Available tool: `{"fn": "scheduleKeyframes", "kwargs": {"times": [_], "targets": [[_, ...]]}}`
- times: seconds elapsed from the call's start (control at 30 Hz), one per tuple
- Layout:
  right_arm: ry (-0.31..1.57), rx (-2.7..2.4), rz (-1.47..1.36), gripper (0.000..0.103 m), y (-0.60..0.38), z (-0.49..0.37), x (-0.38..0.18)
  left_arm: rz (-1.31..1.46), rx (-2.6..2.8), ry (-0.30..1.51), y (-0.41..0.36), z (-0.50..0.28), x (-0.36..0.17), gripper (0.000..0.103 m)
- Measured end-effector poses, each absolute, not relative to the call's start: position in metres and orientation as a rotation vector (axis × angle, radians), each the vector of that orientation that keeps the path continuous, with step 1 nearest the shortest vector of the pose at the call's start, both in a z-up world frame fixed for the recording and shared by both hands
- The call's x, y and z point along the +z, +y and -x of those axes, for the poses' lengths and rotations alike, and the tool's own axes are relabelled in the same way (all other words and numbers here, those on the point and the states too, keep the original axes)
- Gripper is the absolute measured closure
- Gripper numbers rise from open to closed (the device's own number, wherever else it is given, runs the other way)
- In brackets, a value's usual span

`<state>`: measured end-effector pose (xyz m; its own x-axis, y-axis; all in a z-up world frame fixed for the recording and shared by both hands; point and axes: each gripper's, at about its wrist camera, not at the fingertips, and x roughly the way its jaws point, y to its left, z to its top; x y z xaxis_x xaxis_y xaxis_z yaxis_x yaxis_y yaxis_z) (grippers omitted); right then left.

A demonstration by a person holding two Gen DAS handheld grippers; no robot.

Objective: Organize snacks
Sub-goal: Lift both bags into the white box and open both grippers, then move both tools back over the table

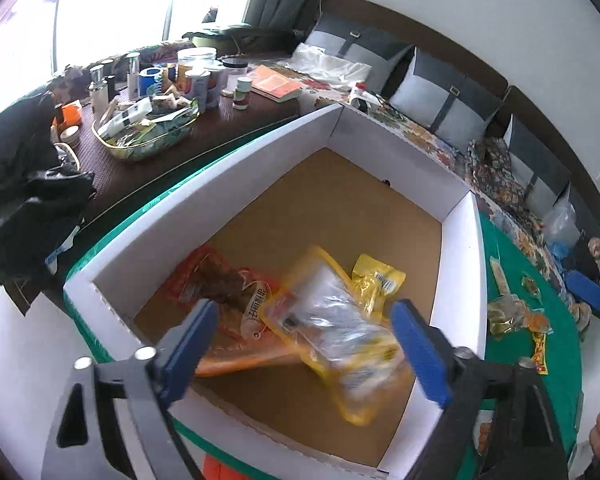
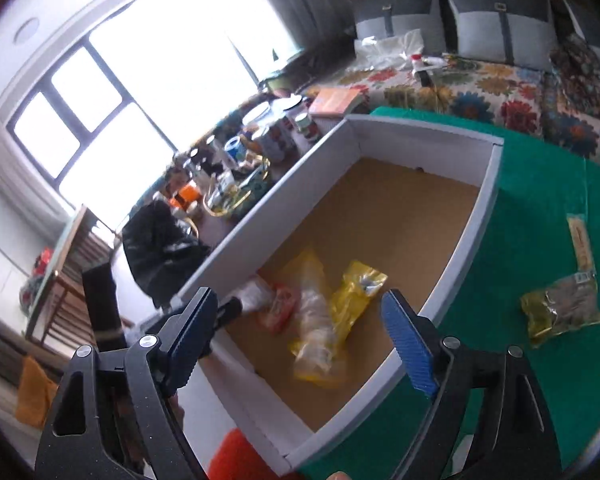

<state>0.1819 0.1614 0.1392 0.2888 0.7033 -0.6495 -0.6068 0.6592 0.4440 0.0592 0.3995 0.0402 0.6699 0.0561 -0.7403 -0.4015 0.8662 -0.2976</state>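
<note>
Readable text is scarce from my tongs. In my left-wrist view, the white band of the orange-red snack packet (image 1: 236,300) in the box (image 1: 204,204) carries large dark Chinese characters, at about 10 o'clock from the yellow clear-window pouch (image 1: 336,320); I cannot read them with certainty. The small yellow packet (image 1: 378,278), at 1 o'clock from that pouch, shows a barcode label, digits illegible. In my right-wrist view, all print is too blurred to read.
</note>
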Motion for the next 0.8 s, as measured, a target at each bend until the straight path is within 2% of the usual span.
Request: {"fn": "scheduleKeyframes", "kwargs": {"times": [0.13,0.33,0.43,0.63,0.73,0.8], "targets": [[0.907,0.828,-0.065,0.016,0.121,-0.183,0.114,0.484,0.245,0.766,0.387,-0.053,0.040,0.006],[1.064,0.731,0.440,0.017,0.076,-0.138,-0.013,0.509,0.117,0.734,0.341,-0.055,0.058,0.006],[1.026,0.724,0.620,0.019,0.049,-0.108,-0.053,0.437,0.037,0.728,0.303,-0.054,0.073,0.006],[0.966,0.343,0.251,0.019,-0.072,-0.174,-0.042,0.310,-0.207,0.753,0.196,-0.058,0.083,0.002],[0.934,0.296,0.080,0.017,-0.128,-0.181,-0.022,0.214,-0.291,0.819,0.136,-0.068,0.058,0.000],[0.914,0.264,0.078,0.017,-0.152,-0.175,-0.019,0.136,-0.305,0.903,0.100,-0.083,0.025,0.000]]}}
